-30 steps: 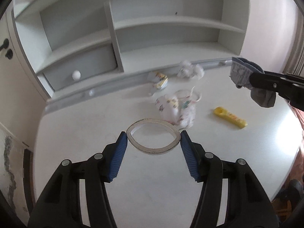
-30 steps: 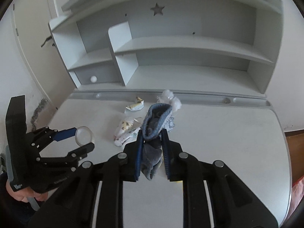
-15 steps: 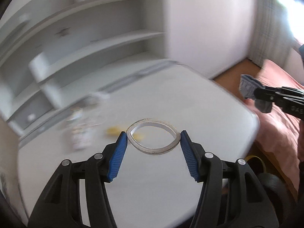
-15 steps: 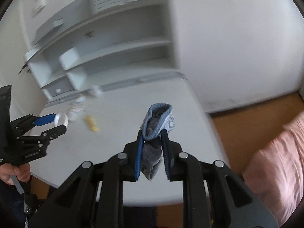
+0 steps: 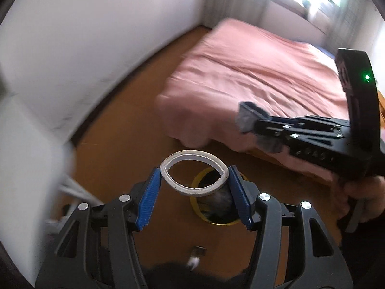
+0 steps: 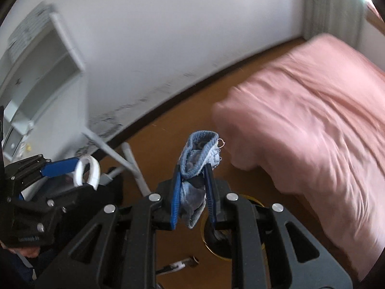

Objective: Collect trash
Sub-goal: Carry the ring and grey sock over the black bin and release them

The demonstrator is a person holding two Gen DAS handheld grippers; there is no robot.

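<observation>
My left gripper [image 5: 194, 175] is shut on a white tape ring [image 5: 168, 166], squeezed into an oval between the blue pads. It hangs above a yellow-rimmed bin [image 5: 196, 208] on the wooden floor. My right gripper [image 6: 193, 175] is shut on a blue-grey sock [image 6: 201, 153], which sticks up past the pads. The bin's yellow rim [image 6: 258, 201] shows just under the right gripper. The right gripper with the sock [image 5: 247, 118] shows at the right of the left wrist view. The left gripper with the ring [image 6: 92, 168] shows at the left of the right wrist view.
A bed with a pink cover [image 5: 252, 72] stands to the right, close to the bin. The white desk and its legs [image 6: 131, 161] are at the left, against a white wall [image 6: 168, 36]. A small object [image 5: 196, 257] lies on the brown floor near the bin.
Both grippers have swung right, away from the desk with its trash, and now point down at the floor, bin and bed. Each keeps its grip on its object.
</observation>
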